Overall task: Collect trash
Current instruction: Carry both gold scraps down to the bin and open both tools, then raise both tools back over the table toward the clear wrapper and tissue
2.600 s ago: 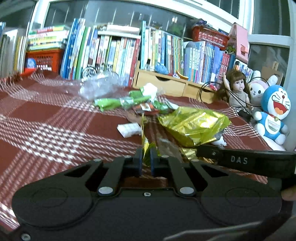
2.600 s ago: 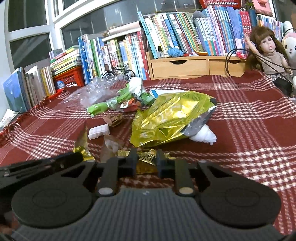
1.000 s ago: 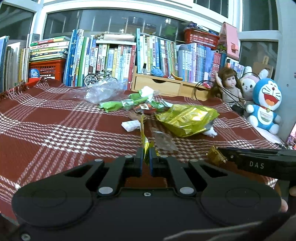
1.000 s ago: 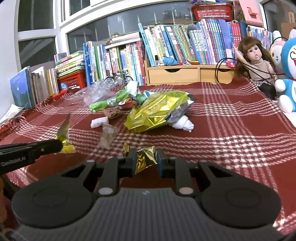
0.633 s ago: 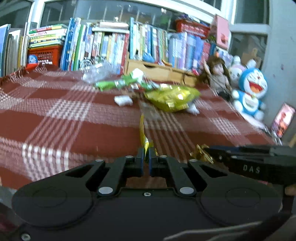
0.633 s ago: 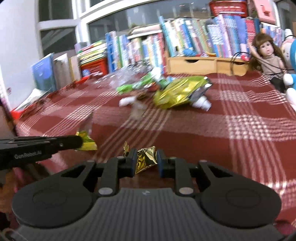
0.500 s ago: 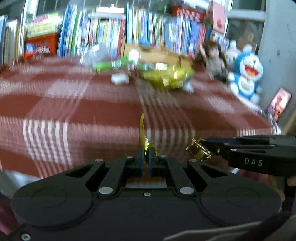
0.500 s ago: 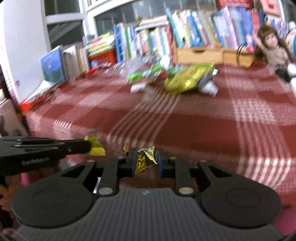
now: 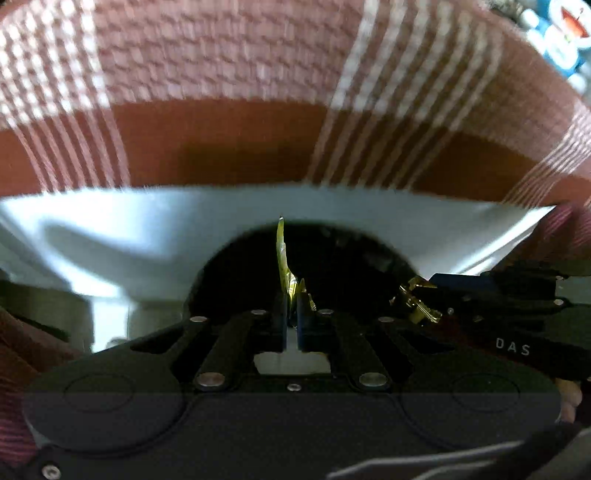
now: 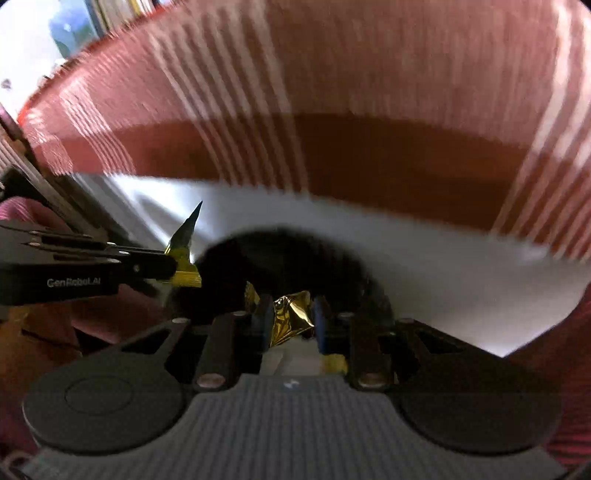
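Gold wrappers [image 10: 291,319] over dark bin mouth [image 9: 332,254], below plaid tablecloth [image 9: 236,66].

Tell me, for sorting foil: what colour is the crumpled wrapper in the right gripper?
Shiny gold crumpled wrapper, clearest in the right wrist view.

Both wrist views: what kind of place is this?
Probably a home room, not a lab. A red plaid tablecloth hangs over the table edge, a white bin with a dark opening sits just below it, and a blue cartoon plush toy and books show at the frame corners.
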Demonstrator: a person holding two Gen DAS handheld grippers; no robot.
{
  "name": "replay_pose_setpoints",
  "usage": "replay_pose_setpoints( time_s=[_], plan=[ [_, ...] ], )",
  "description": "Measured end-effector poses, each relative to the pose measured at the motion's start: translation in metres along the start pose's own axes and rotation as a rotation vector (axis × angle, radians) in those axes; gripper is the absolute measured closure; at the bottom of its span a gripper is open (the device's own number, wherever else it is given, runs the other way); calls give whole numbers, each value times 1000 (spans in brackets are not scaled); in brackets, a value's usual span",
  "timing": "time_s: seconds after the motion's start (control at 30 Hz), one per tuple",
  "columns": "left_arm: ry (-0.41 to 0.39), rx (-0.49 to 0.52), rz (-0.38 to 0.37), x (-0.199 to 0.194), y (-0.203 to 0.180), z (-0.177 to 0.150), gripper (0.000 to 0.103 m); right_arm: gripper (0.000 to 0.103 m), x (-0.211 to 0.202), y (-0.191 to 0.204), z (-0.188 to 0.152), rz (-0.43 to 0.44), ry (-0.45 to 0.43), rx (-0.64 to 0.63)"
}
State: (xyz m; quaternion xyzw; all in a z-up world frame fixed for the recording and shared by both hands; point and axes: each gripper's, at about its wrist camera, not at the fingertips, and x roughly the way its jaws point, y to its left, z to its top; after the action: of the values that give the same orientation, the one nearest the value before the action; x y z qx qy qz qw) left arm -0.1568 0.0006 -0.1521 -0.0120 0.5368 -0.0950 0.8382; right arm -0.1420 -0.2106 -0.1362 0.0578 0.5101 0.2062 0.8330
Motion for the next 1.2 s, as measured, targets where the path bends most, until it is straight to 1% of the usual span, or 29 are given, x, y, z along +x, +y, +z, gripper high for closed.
replay_pose_setpoints(
  time_s=[0.1,0.13,0.17,0.2,0.23,0.27,0.3,0.33,0.4,0.43,0.53,0.6,0.67,0.77,0.87,0.93,1.03,1.1,1.17,1.2],
  plan=[
    [54,-7,4,14,1,-6,97,75,11,-3,-3,-4,28,20],
    [61,-9,6,16,1,-8,94,74,11,-3,-3,-5,26,21],
    [72,-4,3,18,0,-8,93,73,11,-2,-2,-3,24,22],
    [79,-2,3,19,-1,-9,90,66,11,-2,-2,1,23,22],
    [79,-1,8,19,-1,-10,83,57,11,-3,-3,2,23,24],
    [77,6,13,19,-2,-11,78,55,12,-4,0,2,24,27],
    [75,18,24,20,-4,-11,63,52,13,-4,0,3,30,31],
    [72,33,38,20,-5,-9,58,44,14,-6,1,3,35,39],
    [54,61,73,17,-9,-9,57,44,18,-12,2,7,39,51],
    [50,69,76,16,-11,-7,55,43,18,-13,2,8,39,57],
    [35,66,68,12,-12,2,50,39,20,-12,2,9,34,61],
    [25,58,58,10,-8,6,49,36,18,-12,2,12,27,61],
    [7,53,52,4,-5,8,49,36,15,-11,3,17,12,63],
    [-42,70,32,-15,-5,14,48,35,0,-9,8,44,-35,48],
    [-86,127,-10,-42,-8,21,48,34,-26,-6,15,133,-95,-17],
    [-131,166,-32,-62,-9,28,48,34,-48,-6,22,166,-140,-59],
    [-186,187,-64,-89,-8,42,48,34,-81,-7,36,173,-212,-114],
    [-238,183,-94,-106,-7,54,48,34,-103,-7,45,179,-272,-149],
    [-301,173,-119,-122,-8,69,46,34,-120,-7,55,158,-336,-179],
    [-330,169,-130,-127,-8,76,44,31,-127,-7,61,129,-371,-190]
  ],
)
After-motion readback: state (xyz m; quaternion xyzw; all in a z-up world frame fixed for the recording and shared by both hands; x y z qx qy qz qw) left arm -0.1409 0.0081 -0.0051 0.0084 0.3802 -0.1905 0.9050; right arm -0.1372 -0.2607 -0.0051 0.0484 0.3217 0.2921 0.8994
